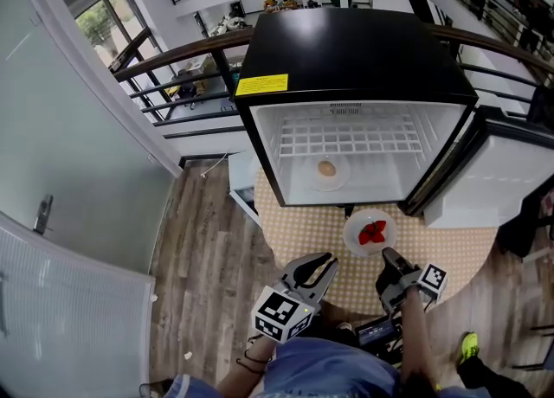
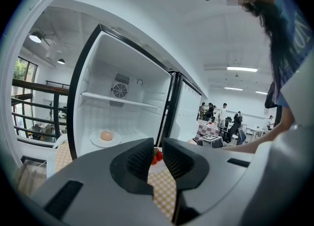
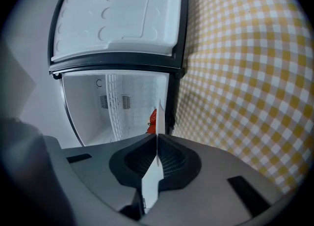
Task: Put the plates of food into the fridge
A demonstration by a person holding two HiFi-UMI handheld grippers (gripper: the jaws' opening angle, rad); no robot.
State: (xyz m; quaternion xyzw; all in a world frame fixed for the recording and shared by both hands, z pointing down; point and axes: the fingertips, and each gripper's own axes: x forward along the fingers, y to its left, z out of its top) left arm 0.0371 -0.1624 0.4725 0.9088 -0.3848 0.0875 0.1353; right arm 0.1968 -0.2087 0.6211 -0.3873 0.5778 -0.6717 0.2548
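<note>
A white plate of red strawberries [image 1: 370, 234] rests on the checked table just in front of the open mini fridge [image 1: 355, 50]. My right gripper [image 1: 391, 259] is shut on the plate's near rim. In the right gripper view that rim is a thin white edge [image 3: 152, 181] clamped between the pads, and the strawberries [image 3: 153, 121] peek out beyond it. Another plate, holding a bun [image 1: 326, 171], lies on the fridge floor. My left gripper [image 1: 322, 265] hovers open and holds nothing, left of the strawberry plate. Its view shows the bun plate [image 2: 106, 138] and the strawberries [image 2: 156, 155].
The fridge door [image 1: 498, 171] hangs open to the right. A wire shelf [image 1: 346, 137] spans the fridge above the bun plate. The round table [image 1: 294, 232] carries a yellow checked cloth. A railing [image 1: 182, 59] runs behind the fridge, and wood floor lies to the left.
</note>
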